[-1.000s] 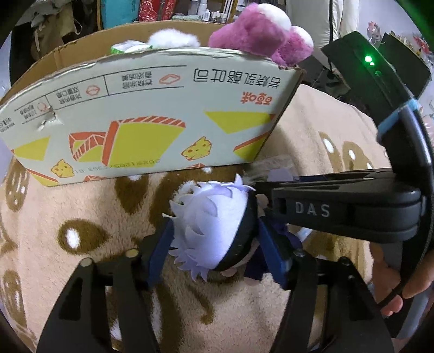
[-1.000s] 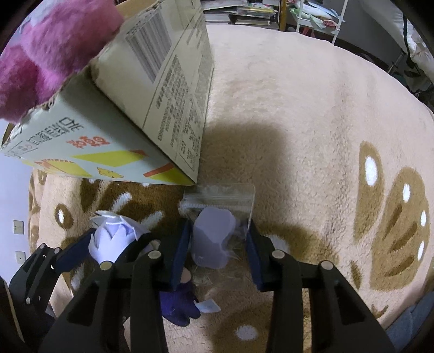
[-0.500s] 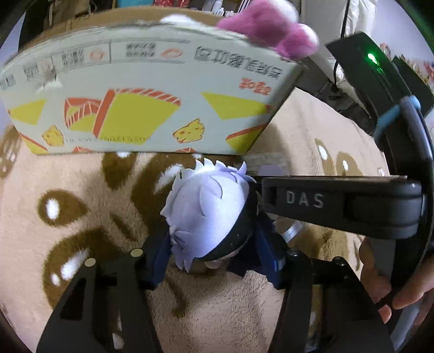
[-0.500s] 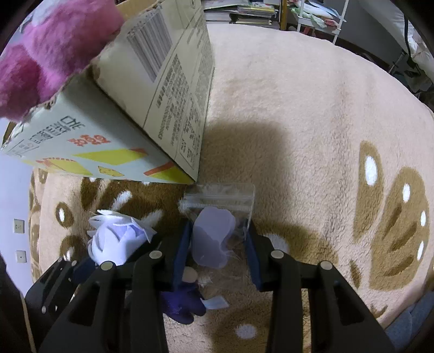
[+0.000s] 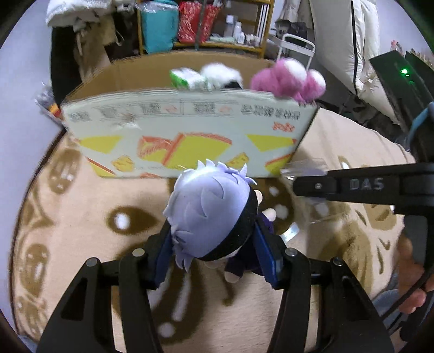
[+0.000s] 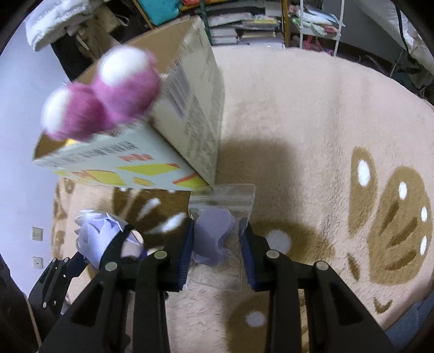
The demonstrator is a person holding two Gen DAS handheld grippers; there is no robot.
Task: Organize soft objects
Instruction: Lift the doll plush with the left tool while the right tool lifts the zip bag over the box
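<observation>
Doll (image 5: 211,211) now higher than before

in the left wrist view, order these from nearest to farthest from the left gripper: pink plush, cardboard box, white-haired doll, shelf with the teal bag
1. white-haired doll, clamped in the left gripper
2. cardboard box, just ahead on the rug
3. pink plush, poking over the box's far right rim
4. shelf, background behind the box

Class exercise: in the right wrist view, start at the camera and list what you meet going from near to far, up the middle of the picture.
Right tool → clear zip bag with a lavender piece inside, between its fingers → cardboard box on the beige rug → bookshelves at the back.
</observation>
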